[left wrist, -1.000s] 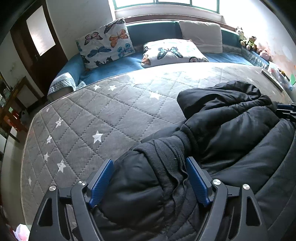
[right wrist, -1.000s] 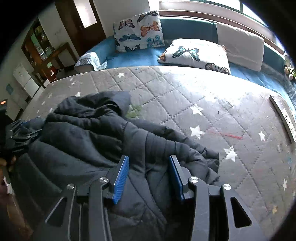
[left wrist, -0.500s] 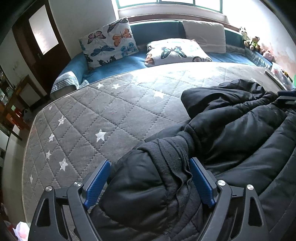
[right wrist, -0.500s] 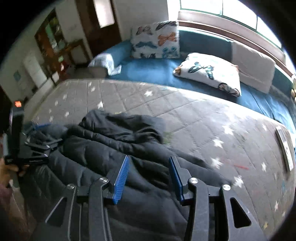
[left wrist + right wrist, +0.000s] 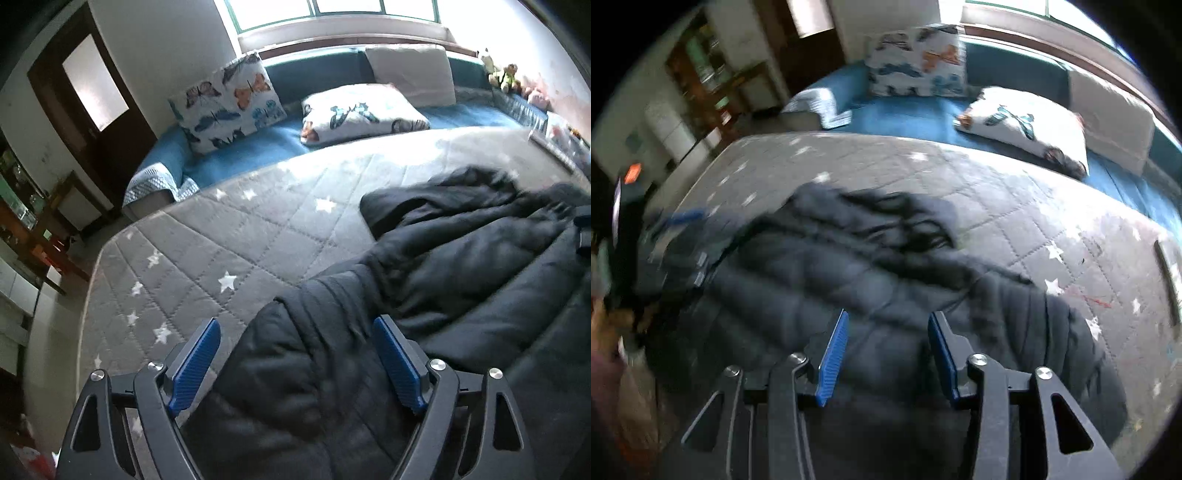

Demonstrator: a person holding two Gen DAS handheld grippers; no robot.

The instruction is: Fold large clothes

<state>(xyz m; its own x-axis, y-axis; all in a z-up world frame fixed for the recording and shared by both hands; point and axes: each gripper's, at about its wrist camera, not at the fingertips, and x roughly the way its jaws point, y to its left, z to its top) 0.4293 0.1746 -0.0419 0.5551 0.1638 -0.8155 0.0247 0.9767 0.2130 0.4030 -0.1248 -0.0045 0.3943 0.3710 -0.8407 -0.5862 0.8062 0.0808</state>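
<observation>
A large black puffer jacket (image 5: pixel 461 266) lies crumpled on the grey star-quilted mattress (image 5: pixel 221 236). My left gripper (image 5: pixel 295 354) has its blue pads wide apart, with a bunched jacket sleeve lying between them; the left pad stands clear of the cloth. In the right wrist view the jacket (image 5: pixel 849 280) fills the lower middle. My right gripper (image 5: pixel 886 354) holds a fold of the jacket between its narrower-set pads. The left gripper shows blurred at the left edge of the right wrist view (image 5: pixel 676 236).
Beyond the mattress is a blue daybed (image 5: pixel 258 144) with butterfly cushions (image 5: pixel 229 99), a plain cushion (image 5: pixel 410 74) and soft toys (image 5: pixel 506 74). A dark door (image 5: pixel 92 107) and shelves are on the left. The mattress edge drops off at left (image 5: pixel 92 280).
Both grippers have risen and tilted, so more of the room shows. The left pads have spread and the sleeve sits looser between them. The right view has swung and blurred.
</observation>
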